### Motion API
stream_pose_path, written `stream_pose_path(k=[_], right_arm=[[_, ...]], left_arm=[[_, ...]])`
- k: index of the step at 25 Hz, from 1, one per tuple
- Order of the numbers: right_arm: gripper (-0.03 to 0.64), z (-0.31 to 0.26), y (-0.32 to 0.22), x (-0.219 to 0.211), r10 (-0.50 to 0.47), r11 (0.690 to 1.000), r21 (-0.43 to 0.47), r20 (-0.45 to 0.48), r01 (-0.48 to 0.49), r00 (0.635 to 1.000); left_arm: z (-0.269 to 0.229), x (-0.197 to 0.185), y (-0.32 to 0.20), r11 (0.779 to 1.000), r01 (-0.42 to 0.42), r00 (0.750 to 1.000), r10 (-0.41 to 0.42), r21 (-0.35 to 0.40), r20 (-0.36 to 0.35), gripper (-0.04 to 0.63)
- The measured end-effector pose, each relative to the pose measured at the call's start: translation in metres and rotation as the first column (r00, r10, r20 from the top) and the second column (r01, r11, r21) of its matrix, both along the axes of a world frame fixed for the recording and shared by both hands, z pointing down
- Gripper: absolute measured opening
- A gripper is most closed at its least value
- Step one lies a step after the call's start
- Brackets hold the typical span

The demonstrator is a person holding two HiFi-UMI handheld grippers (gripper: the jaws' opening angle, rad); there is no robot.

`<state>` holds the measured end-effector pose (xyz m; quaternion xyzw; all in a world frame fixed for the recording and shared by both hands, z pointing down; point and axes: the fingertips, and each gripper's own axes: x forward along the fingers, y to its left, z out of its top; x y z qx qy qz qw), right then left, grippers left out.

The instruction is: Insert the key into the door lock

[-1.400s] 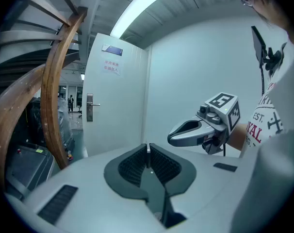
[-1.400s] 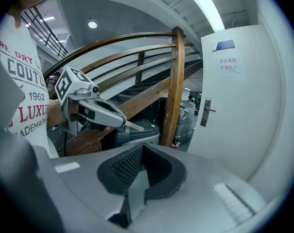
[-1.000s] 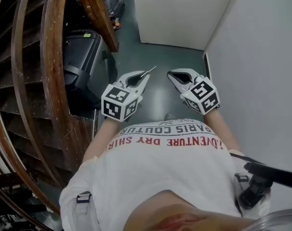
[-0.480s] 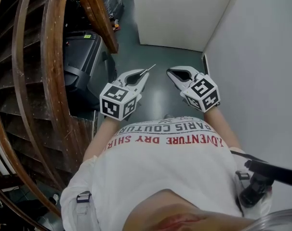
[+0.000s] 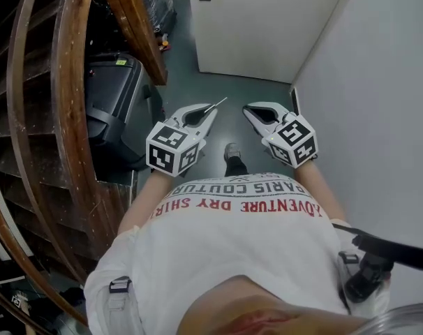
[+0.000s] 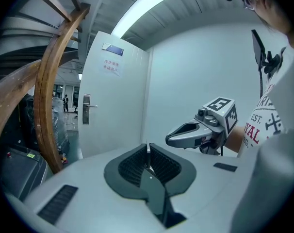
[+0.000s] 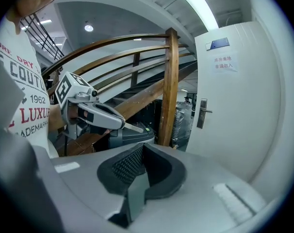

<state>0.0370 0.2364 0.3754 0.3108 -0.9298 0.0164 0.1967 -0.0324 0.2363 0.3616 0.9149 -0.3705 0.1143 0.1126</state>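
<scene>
A thin metal key (image 5: pixel 216 104) sticks forward out of my left gripper (image 5: pixel 209 109), which is shut on it. In the left gripper view the key's blade (image 6: pixel 147 153) stands edge-on between the dark pads. My right gripper (image 5: pixel 248 110) is held level beside it, shut and empty, its jaws (image 7: pixel 141 150) meeting with nothing between them. The white door (image 5: pixel 267 19) stands ahead across the floor. Its lock plate and lever handle (image 6: pixel 86 108) are on the door's left side, and they also show in the right gripper view (image 7: pixel 202 112). Both grippers are well short of the door.
A curved wooden stair rail (image 5: pixel 68 117) runs along the left, with a black machine (image 5: pixel 117 93) beneath it. A wooden post (image 7: pixel 170 86) stands near the door. A white wall (image 5: pixel 379 103) closes the right side. The person's shoe (image 5: pixel 232 152) is on the dark floor between the grippers.
Both grippers have moved forward toward the door, and the door fills more of the head view. A foot has stepped forward between the grippers. The jaws stay as they were.
</scene>
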Motion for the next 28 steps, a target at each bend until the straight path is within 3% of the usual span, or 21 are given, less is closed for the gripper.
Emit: stream_pose_path(k=[6,14,20,28], right_arm=[[0.003,0.021,-0.096,0.001,-0.016,0.999,-0.043,0.031,0.017,0.999],[0.003,0.035,-0.285,0.022,-0.039,0.995,-0.09,0.035,0.042,0.999],[0.003,0.007,-0.4,0.043,-0.056,0.998,-0.035,0.032,0.057,0.998],[0.003,-0.014,-0.466,0.056,-0.041,0.999,0.024,0.05,0.04,0.998]], left_arm=[[0.023,0.003,-0.09,0.998,0.023,1.0,-0.022,-0.055,0.017,0.023],[0.041,0.02,-0.275,0.99,0.074,0.997,-0.073,-0.12,0.015,0.023],[0.001,0.04,-0.392,0.995,0.093,0.996,-0.093,-0.042,0.005,0.023],[-0.017,0.033,-0.453,0.991,0.134,0.991,-0.134,-0.003,-0.029,0.023]])
